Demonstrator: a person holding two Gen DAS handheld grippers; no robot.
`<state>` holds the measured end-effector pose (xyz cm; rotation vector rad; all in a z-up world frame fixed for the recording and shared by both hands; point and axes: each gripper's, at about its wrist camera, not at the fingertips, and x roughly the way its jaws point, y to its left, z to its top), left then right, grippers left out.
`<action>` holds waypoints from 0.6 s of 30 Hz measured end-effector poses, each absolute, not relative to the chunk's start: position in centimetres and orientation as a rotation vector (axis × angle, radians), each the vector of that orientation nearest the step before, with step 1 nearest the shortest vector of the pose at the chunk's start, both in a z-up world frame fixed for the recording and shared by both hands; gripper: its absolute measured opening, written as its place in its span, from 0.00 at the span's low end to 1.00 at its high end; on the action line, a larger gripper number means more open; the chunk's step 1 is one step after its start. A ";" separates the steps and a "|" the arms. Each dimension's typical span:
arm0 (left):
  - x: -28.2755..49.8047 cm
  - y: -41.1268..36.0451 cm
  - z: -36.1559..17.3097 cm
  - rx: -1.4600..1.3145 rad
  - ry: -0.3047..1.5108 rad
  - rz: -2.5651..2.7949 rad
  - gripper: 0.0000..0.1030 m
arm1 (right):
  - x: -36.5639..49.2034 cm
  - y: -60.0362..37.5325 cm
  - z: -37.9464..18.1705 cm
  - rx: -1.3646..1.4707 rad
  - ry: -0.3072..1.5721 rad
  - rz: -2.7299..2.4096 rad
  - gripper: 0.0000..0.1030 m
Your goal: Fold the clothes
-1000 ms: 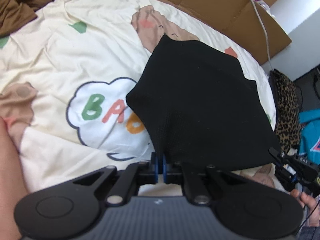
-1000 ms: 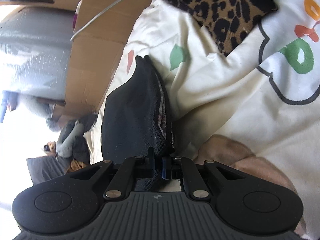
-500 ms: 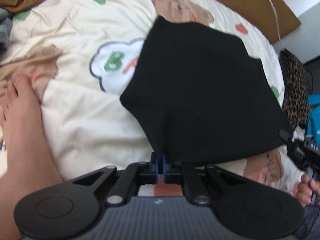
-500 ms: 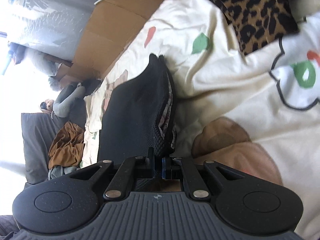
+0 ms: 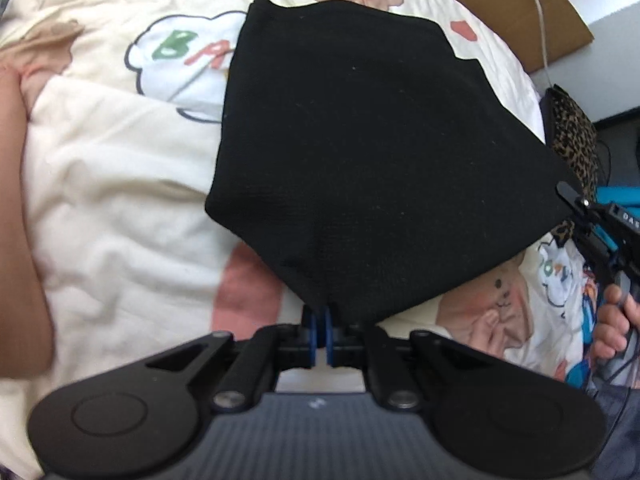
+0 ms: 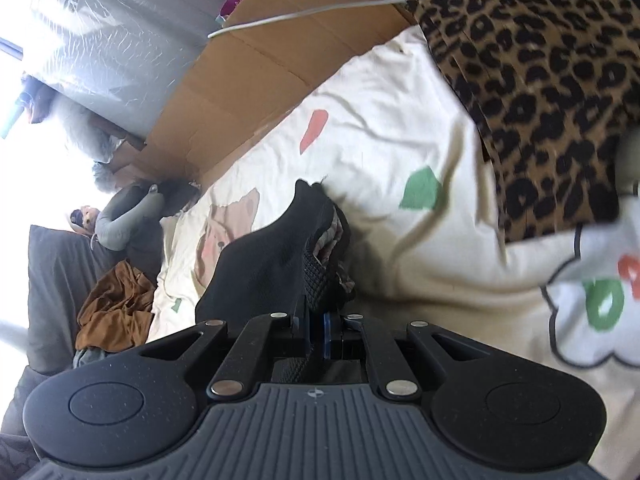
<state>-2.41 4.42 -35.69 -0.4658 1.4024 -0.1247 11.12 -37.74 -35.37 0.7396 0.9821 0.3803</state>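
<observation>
I have my left gripper [image 5: 321,322] and right gripper [image 6: 316,320] each clenched on the black garment [image 5: 372,152], stretched mid-frame above the bedsheet [image 5: 108,208].

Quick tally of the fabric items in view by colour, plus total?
Black: 1, the garment pinched by the left gripper and right gripper.
Leopard print: 1, the cloth.
Brown: 1, the crumpled garment.
Cream with cartoon print: 1, the bedsheet.
Total: 4
</observation>
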 end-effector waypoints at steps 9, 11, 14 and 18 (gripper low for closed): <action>-3.3 2.4 -36.0 -0.577 1.391 -0.062 0.04 | 13.9 -38.5 -33.7 0.693 0.955 0.346 0.05; -3.4 1.5 -36.2 -0.578 1.390 -0.061 0.04 | 14.3 -38.7 -33.7 0.689 0.957 0.338 0.05; -3.7 -0.1 -36.6 -0.567 1.397 -0.080 0.04 | 15.1 -39.1 -33.7 0.681 0.959 0.327 0.05; -3.7 -1.8 -36.9 -0.563 1.403 -0.104 0.04 | 16.4 -39.7 -33.5 0.665 0.958 0.323 0.05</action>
